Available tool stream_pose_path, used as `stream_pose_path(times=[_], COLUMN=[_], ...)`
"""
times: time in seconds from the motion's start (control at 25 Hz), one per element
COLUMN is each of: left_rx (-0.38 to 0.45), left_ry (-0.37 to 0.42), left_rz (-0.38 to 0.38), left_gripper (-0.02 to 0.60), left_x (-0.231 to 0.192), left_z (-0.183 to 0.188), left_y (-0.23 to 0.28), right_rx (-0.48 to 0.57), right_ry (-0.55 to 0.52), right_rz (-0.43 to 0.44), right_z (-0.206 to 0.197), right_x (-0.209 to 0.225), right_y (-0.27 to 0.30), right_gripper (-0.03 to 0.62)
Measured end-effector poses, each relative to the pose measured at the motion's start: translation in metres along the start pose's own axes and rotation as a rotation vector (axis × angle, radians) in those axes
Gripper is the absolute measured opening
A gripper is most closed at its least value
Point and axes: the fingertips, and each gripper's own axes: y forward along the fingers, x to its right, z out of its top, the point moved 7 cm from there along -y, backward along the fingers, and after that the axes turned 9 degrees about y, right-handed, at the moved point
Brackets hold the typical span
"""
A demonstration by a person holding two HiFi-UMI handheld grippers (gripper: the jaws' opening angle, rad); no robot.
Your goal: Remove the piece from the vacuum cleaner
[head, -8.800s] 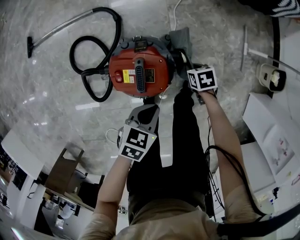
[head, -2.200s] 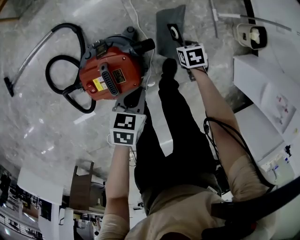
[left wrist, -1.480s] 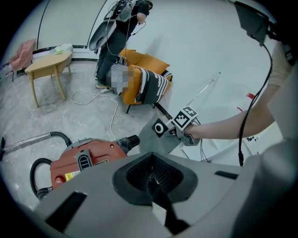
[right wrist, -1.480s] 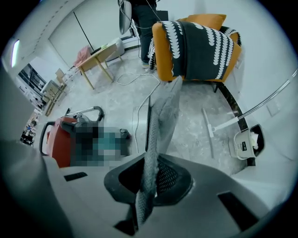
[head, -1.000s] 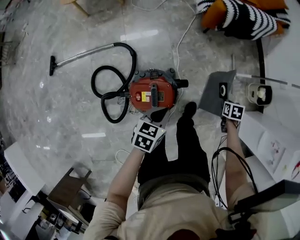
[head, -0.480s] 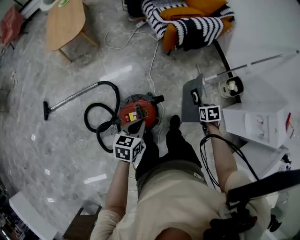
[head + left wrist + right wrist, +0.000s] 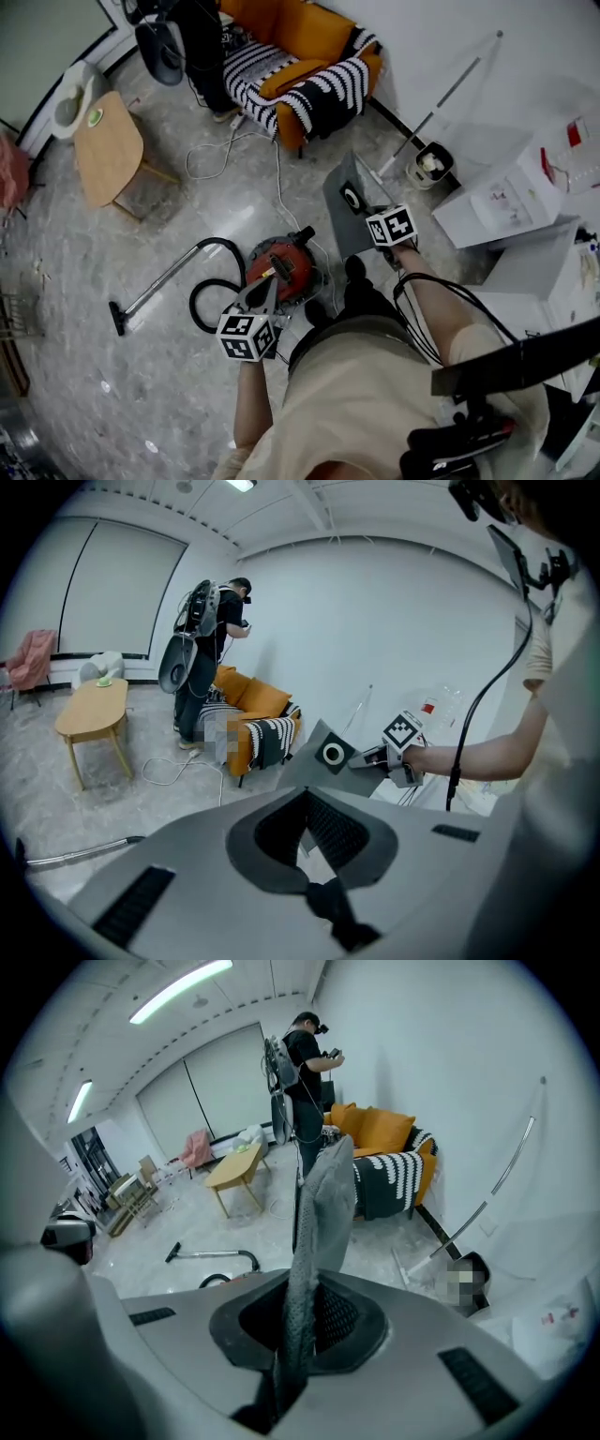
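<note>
The red vacuum cleaner (image 7: 284, 265) sits on the marble floor, its black hose (image 7: 211, 289) and wand trailing to the left. My right gripper (image 7: 373, 217) is shut on a flat grey dust bag (image 7: 345, 200) with a black ring, and holds it in the air, right of the vacuum and apart from it. In the right gripper view the bag (image 7: 323, 1199) stands edge-on, pinched between the jaws. My left gripper (image 7: 269, 283) hovers over the vacuum's near side, shut and empty. From the left gripper view I see the bag (image 7: 323, 757) and the right gripper (image 7: 364, 759).
An orange sofa with a striped blanket (image 7: 300, 70) stands at the back, with a wooden side table (image 7: 108, 145) to its left. A white cable (image 7: 234, 155) loops across the floor. Another person (image 7: 211, 658) stands by the sofa. White boxes (image 7: 497, 202) and a small bin (image 7: 427, 164) are on the right.
The head view has risen and tilted up, so the vacuum looks smaller and the sofa has come into view. The right gripper keeps the bag raised; the left stays over the vacuum.
</note>
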Motion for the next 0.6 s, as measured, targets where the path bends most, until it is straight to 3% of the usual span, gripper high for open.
stream_pose_path(times=[0.32, 0.6], left_rx=[0.014, 0.053], left_ry=[0.056, 0.132], left_rz=[-0.077, -0.12], left_gripper=[0.003, 0.003], left_x=[0.02, 0.043], left_z=[-0.002, 0.02], left_y=[-0.015, -0.017], right_rx=[0.092, 0.111], right_ry=[0.068, 0.068], right_rz=[-0.009, -0.011], right_z=[-0.027, -0.056], right_x=[-0.012, -0.014], right_y=[-0.059, -0.102], right_gripper=[0.015, 0.015])
